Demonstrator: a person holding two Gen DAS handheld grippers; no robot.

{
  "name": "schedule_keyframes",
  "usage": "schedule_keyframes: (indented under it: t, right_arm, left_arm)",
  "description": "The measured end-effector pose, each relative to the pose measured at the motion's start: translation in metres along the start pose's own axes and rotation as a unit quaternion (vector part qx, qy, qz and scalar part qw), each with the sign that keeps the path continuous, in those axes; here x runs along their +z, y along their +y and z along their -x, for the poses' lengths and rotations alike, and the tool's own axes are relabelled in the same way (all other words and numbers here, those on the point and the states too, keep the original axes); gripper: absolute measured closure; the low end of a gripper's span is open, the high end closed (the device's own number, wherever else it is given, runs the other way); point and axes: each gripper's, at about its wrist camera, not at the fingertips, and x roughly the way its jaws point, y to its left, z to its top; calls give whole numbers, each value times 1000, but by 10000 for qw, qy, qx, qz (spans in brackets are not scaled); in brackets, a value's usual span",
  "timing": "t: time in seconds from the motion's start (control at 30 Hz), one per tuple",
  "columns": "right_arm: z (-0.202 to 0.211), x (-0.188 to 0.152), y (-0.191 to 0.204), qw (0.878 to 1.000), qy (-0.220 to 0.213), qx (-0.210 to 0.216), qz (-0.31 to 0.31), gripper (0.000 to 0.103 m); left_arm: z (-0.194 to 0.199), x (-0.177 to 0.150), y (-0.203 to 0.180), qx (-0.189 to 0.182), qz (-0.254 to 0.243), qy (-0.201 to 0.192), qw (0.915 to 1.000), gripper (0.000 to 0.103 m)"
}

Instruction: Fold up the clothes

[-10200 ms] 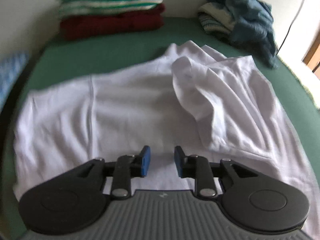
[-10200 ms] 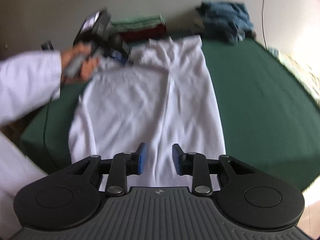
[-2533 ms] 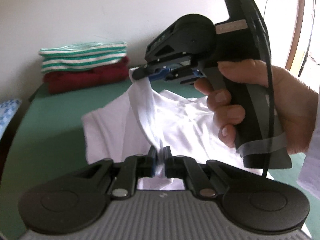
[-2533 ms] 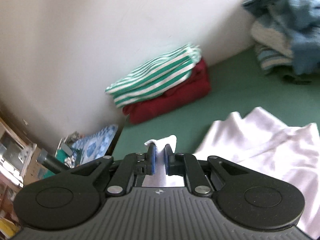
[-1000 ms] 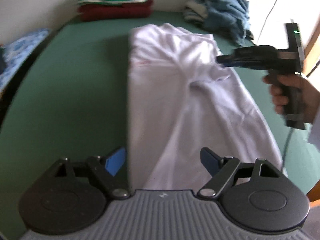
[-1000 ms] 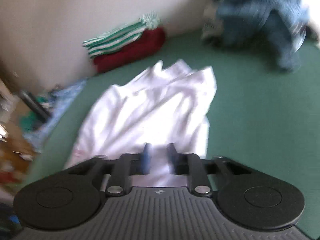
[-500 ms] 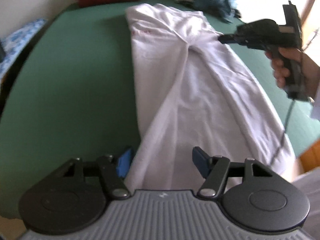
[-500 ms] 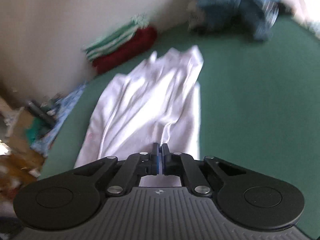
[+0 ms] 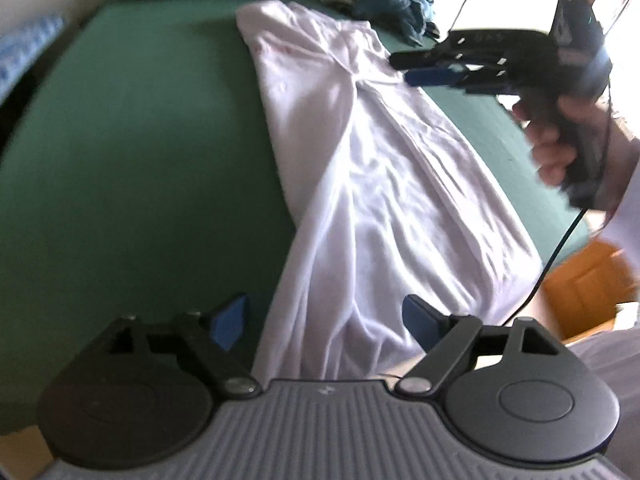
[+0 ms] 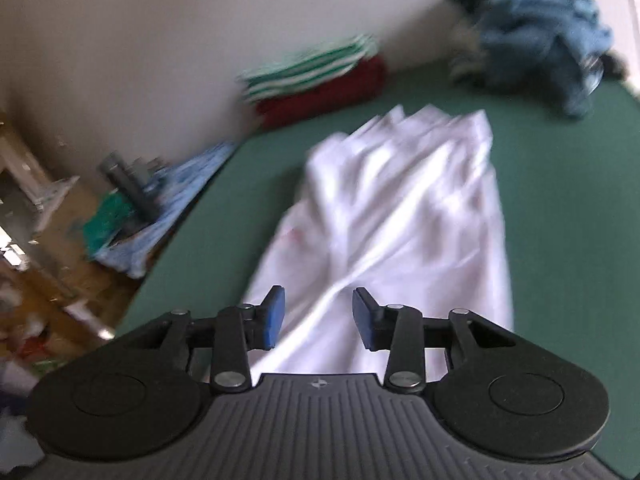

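Note:
A white shirt [image 9: 380,184] lies folded lengthwise in a long strip on the green table [image 9: 140,140]. My left gripper [image 9: 324,322] is wide open over the shirt's near end, with nothing between its fingers. My right gripper [image 9: 404,68], held in a hand, hovers at the shirt's right edge near the far end. In the right wrist view the right gripper [image 10: 318,318] is open and empty above the white shirt [image 10: 400,216].
A folded stack of green-striped and red clothes [image 10: 316,84] sits against the far wall. A heap of blue clothes [image 10: 532,36] lies at the far right of the table [image 10: 568,208]. Clutter and a blue patterned cloth [image 10: 172,208] lie past the table's left edge.
My right gripper was shut on the shirt half a second ago and has now opened and let go. My left gripper stays open and has drawn back toward the shirt's near end.

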Motion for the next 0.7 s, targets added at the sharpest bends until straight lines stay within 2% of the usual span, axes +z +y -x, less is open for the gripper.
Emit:
schedule_keyframes:
  t: [0.1, 0.17, 0.23, 0.3, 0.33, 0.43, 0.47, 0.7]
  right_arm:
    - [-17, -18, 13, 9996, 207, -196, -80, 62]
    - [-24, -30, 16, 9985, 430, -335, -93, 62]
    - [-26, -38, 17, 9980, 484, -400, -111, 62]
    - [-26, -44, 16, 9978, 459, -460, -154, 62]
    - [-25, -46, 15, 9977, 440, -477, -179, 62]
    - [-25, -45, 11, 9980, 352, -440, -291, 62]
    - [-25, -45, 10, 9981, 300, -407, -343, 62]
    - [-20, -51, 3, 9993, 177, -64, -332, 59]
  left_arm:
    - [7, -8, 6, -257, 29, -1, 9997, 28]
    - [12, -14, 8, -320, 79, -18, 9995, 30]
    - [16, -20, 9, -347, 135, -59, 9993, 36]
    - [19, -25, 10, -390, 239, -81, 9989, 57]
    - [20, -27, 11, -421, 316, -83, 9986, 60]
    - [25, -32, 18, -443, 744, -124, 9962, 61]
    - [26, -34, 20, -451, 887, -138, 9949, 59]
    - [28, -63, 14, 75, 1486, -151, 9888, 59]
